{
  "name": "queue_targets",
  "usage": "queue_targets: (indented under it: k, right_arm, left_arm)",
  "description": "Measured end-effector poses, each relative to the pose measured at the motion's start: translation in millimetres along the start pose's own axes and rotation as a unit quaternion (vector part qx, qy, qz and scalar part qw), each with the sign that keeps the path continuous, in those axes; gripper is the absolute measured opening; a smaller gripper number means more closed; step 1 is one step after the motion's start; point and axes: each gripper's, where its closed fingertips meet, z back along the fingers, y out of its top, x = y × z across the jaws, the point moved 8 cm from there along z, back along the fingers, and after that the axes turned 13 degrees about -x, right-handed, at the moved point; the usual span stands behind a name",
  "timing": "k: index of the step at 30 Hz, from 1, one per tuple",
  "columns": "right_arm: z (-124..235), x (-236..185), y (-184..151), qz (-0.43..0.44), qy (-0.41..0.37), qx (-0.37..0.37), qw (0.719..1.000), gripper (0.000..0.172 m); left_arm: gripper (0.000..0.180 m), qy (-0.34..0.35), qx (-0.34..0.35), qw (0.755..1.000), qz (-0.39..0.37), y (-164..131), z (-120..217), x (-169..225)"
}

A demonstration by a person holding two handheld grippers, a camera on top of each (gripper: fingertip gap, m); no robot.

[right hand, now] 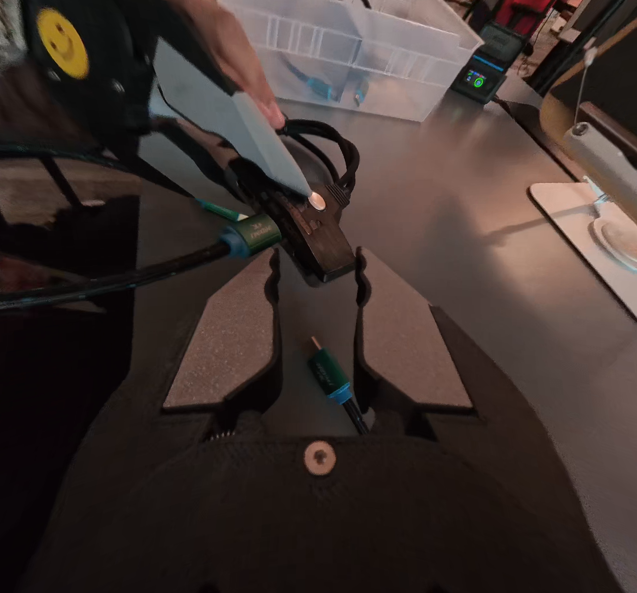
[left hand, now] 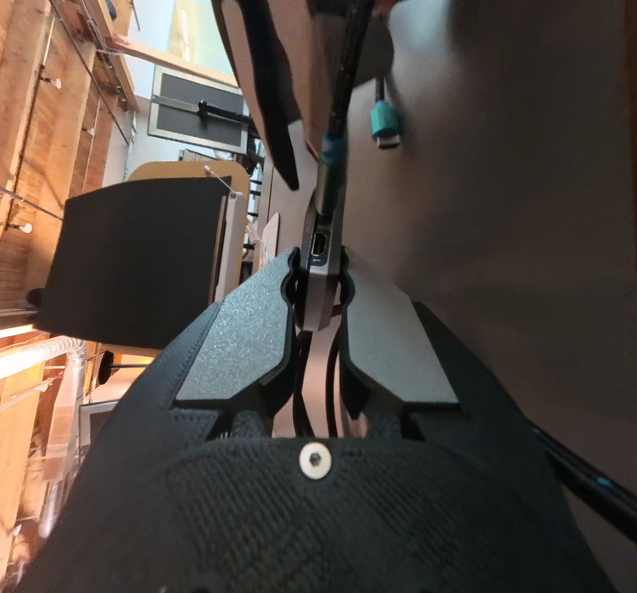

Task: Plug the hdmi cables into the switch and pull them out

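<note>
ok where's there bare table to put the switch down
Bare table lies right of the switch, between it, the clear bin and the pale mat. Left of the switch it's crowded: plugged green connector, cables, the left gripper.

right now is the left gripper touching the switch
Touching. In the left wrist view the left gripper has both fingertips pressed against the flat faces of the switch, with no gap on either side.

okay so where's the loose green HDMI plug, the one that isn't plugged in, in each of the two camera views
Left wrist view: the loose green plug lies upper right of centre on the dark table, beyond the switch.
Right wrist view: the plug lies low in the middle, on the table between this gripper's open fingers.
Shared landmark: the switch, with another green plug plugged in.
</note>
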Motion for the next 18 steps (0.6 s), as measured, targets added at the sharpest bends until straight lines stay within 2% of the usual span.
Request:
queue_targets:
  k: [3, 6, 10, 12, 16, 18]
  right_arm:
    - [13, 9, 0, -0.030, 0.017, -0.005, 0.999, 0.040]
    - [17, 15, -9, -0.035, 0.022, -0.063, 0.997, 0.048]
    - [16, 15, -24, -0.036, 0.048, -0.129, 0.990, 0.040]
    - [17, 11, -27, -0.034, 0.085, -0.137, 0.986, 0.037]
    - [27, 10, -30, -0.038, 0.118, -0.140, 0.982, 0.049]
    - [34, 2, -31, -0.031, 0.170, -0.132, 0.976, 0.045]
  left_arm:
    - [0.020, 0.008, 0.009, 1.000, 0.026, -4, -6, 4]
    - [0.020, 0.021, 0.008, 0.999, 0.034, -4, -11, 7]
    - [0.021, 0.028, -0.001, 0.999, 0.033, -3, -13, 9]
    - [0.020, 0.035, -0.003, 0.999, 0.035, -4, -13, 8]
    - [0.021, 0.035, -0.002, 0.998, 0.049, -5, -13, 6]
    - [0.021, 0.037, 0.003, 0.998, 0.054, -5, -12, 5]
